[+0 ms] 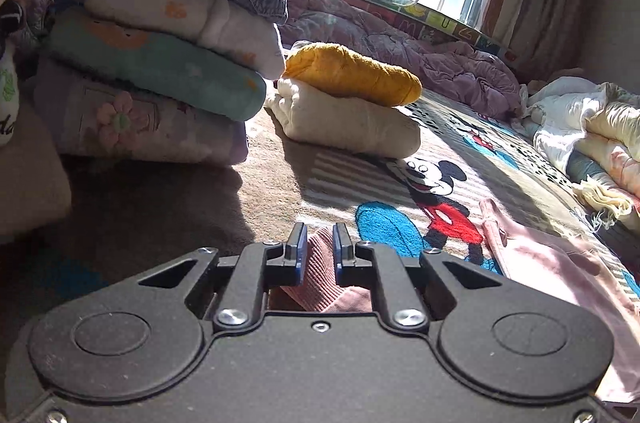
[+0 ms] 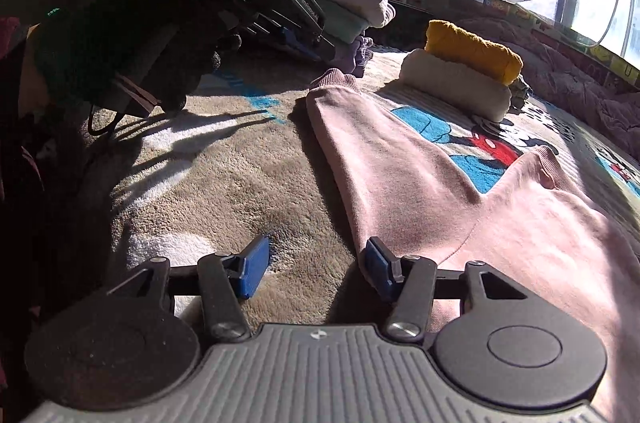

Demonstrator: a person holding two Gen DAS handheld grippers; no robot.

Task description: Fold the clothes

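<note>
- Left gripper (image 1: 320,243): the jaws stand nearly together, pinching a ribbed fold of the pink garment (image 1: 560,263). In the left wrist view the ribbed cloth fills the narrow gap between the blue pads (image 1: 301,251).
- Right gripper (image 2: 316,267): the jaws stand about half apart, with nothing between them. The right pad (image 2: 378,269) sits at the near left edge of the pink garment (image 2: 440,191); the left pad (image 2: 251,271) is over bare blanket. Whether the right pad touches the cloth cannot be told.
- Pink garment: it lies spread on the cartoon-print blanket (image 2: 240,175). In the right wrist view its body fills the 3 to 5 o'clock area, and one long sleeve runs toward 12 o'clock, ending in a ribbed cuff (image 2: 332,79). A second ribbed edge (image 2: 544,159) shows at 2 o'clock.
- Folded stack (image 1: 160,63): four or more folded pieces sit at 10 o'clock in the left wrist view — the stack's right edge overhangs toward the centre.
- Small pile: a mustard folded piece (image 1: 352,75) rests on a cream folded piece (image 1: 348,123) at 12 o'clock, just beyond the sleeve cuff.
- Unfolded clothes (image 1: 592,135) lie heaped at 3 o'clock in the left wrist view, at the blanket's far right edge.
- Open room: bare blanket extends from 7 to 11 o'clock in the right wrist view — left of the sleeve edge.
- A gloved hand (image 2: 132,39) holds the left gripper at 10 o'clock in the right wrist view.
</note>
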